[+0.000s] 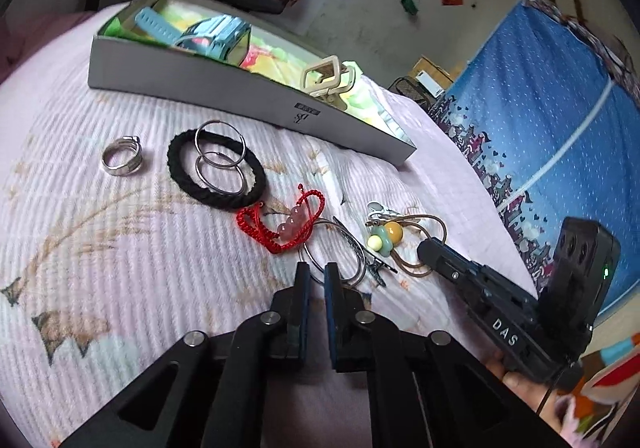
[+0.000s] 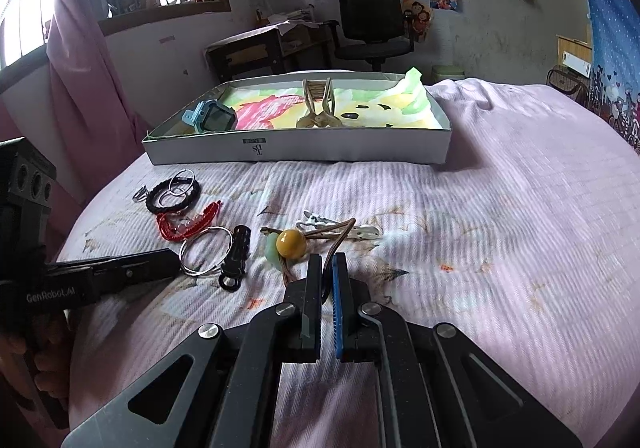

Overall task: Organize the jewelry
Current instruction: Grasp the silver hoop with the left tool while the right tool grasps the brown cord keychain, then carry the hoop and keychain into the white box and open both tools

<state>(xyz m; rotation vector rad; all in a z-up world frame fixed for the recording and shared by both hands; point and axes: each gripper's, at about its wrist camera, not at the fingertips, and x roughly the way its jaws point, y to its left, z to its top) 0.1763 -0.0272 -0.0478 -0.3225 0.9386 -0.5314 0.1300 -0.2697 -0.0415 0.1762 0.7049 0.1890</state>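
On the pink quilt, my left gripper (image 1: 315, 273) is shut on the near rim of a thin silver hoop (image 1: 332, 252); in the right wrist view the left gripper (image 2: 176, 262) meets the hoop (image 2: 206, 252) at its left edge. My right gripper (image 2: 327, 261) is shut on the brown cord (image 2: 340, 238) of a charm with a yellow bead (image 2: 291, 244) and a pale green flower. The left wrist view shows the right gripper (image 1: 423, 248) at that cord (image 1: 438, 226). A grey box (image 2: 296, 150) behind holds a blue watch (image 2: 212, 116) and a beige claw clip (image 2: 320, 104).
Loose on the quilt lie a red cord bracelet (image 1: 284, 224) with pink beads, a black hair tie (image 1: 216, 172) with two silver hoops (image 1: 220, 152) on it, a silver ring (image 1: 122, 160), a black clip (image 2: 238, 256) and a white clip (image 2: 340, 228). A hand holds each gripper's handle.
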